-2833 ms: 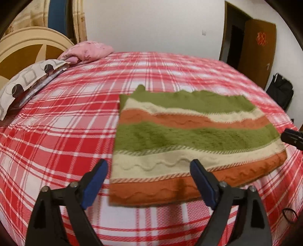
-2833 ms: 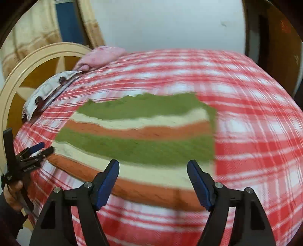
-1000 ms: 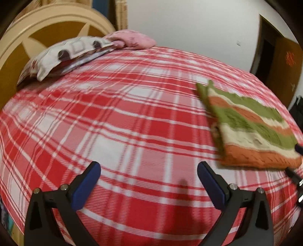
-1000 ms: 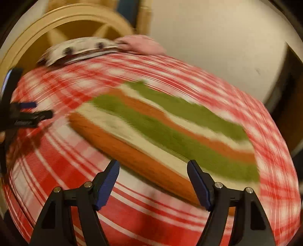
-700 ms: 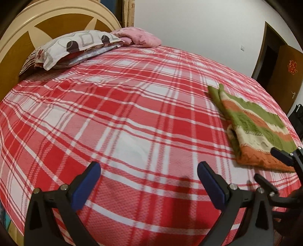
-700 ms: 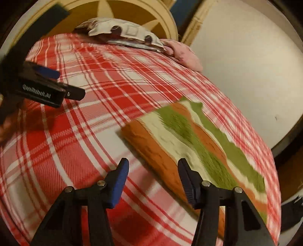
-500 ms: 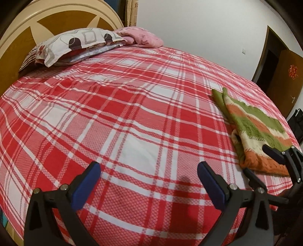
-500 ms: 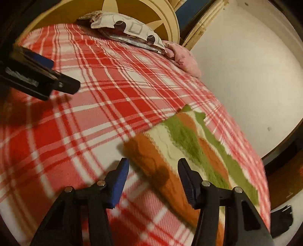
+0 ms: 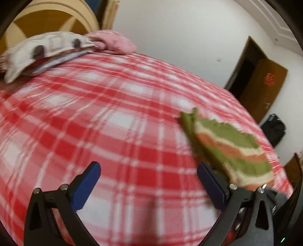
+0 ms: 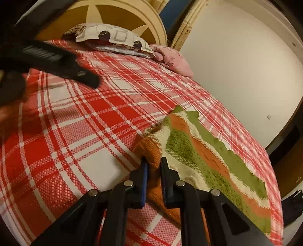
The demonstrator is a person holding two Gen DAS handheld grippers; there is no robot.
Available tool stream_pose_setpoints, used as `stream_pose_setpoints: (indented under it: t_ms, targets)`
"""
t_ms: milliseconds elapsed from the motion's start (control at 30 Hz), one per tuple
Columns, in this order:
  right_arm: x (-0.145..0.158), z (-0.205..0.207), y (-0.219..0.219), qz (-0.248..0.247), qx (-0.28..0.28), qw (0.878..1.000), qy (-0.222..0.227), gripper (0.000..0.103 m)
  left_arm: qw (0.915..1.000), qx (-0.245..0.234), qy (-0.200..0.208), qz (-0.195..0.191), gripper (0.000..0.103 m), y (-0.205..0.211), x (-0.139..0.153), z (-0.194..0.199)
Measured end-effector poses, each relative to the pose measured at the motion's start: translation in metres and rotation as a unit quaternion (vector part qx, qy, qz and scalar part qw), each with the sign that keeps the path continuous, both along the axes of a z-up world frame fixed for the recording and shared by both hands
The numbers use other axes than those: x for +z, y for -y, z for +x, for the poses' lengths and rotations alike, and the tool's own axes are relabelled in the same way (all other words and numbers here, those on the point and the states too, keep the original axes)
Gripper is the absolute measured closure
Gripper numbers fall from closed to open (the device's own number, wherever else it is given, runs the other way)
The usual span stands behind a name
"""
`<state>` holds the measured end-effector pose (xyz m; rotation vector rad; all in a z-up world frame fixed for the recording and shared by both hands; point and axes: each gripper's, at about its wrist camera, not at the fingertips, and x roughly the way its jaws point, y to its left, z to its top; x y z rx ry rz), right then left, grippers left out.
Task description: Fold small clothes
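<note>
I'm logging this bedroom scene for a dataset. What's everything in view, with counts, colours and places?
knit garment: 1, green, orange and cream stripes, folded on the bed, near corner bunched up
bedspread: 1, red and white plaid, covering the bed
pillow: 1, white patterned, at the headboard
pink bedding: 1, pink, beside the pillow
headboard: 1, cream and tan, round
door: 1, brown, open, far wall
bag: 1, black, on the floor by the door
left gripper: 1, black with blue pads, open above bare bedspread
right gripper: 1, black, just closed on the garment's orange corner

grippers: 2 | striped knit garment [image 10: 204, 151]: 1 | pillows [image 10: 113, 37]: 2 | bed [image 10: 75, 123]: 1
</note>
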<state>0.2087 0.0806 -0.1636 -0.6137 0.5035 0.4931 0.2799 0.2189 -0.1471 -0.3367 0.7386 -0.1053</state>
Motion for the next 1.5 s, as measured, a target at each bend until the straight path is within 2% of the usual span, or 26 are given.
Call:
stream_pose_setpoints:
  t_ms: [100,300,433,633,733,800,867,900,933,967,1033,1300,1500]
  targets:
    - [-0.001,0.005,0.002,0.013,-0.003,1.000,-0.012,0.091,0.9990,-0.038,-0.008,-0.021,0.000,0.016,0.003,0.031]
    - [-0.003,0.011,0.007,0.025,-0.006,0.999,-0.027,0.091,0.9960,-0.075,-0.019,-0.044,0.001,0.046,0.001,0.086]
    - [-0.005,0.013,0.008,0.028,-0.008,0.999,-0.031,0.091,0.9929,-0.100,-0.035,-0.054,0.016,0.063,-0.011,0.118]
    - [-0.007,0.015,0.012,0.031,-0.010,0.999,-0.042,0.091,0.9870,-0.125,-0.062,-0.079,0.017,0.078,-0.029,0.144]
    - [-0.006,0.021,0.014,0.037,-0.008,0.998,-0.049,0.091,0.9819,-0.144,-0.078,-0.095,0.031,0.080,-0.035,0.152]
    - [-0.007,0.022,0.014,0.038,-0.008,0.998,-0.052,0.091,0.9816,-0.144,-0.081,-0.096,0.041,0.080,-0.035,0.153]
    - [-0.007,0.023,0.013,0.036,-0.007,0.998,-0.053,0.091,0.9784,-0.153,-0.088,-0.108,0.057,0.079,-0.036,0.158]
    - [-0.007,0.022,0.013,0.036,-0.007,0.998,-0.054,0.091,0.9778,-0.155,-0.089,-0.109,0.061,0.079,-0.037,0.159]
    - [-0.007,0.019,0.012,0.038,-0.007,0.998,-0.055,0.091,0.9761,-0.160,-0.092,-0.114,0.074,0.079,-0.038,0.160]
    - [-0.006,0.020,0.014,0.042,-0.007,0.998,-0.056,0.091,0.9750,-0.164,-0.094,-0.118,0.080,0.080,-0.038,0.160]
    - [-0.003,0.021,0.017,0.048,-0.006,0.997,-0.059,0.091,0.9746,-0.168,-0.091,-0.117,0.084,0.081,-0.036,0.160]
    - [0.003,0.023,0.032,0.054,-0.006,0.997,-0.055,0.092,0.9752,-0.162,-0.080,-0.128,0.086,0.078,-0.032,0.160]
    - [0.005,0.042,0.058,0.101,-0.032,0.989,-0.101,0.092,0.9746,-0.156,-0.067,-0.146,0.087,0.077,-0.026,0.158]
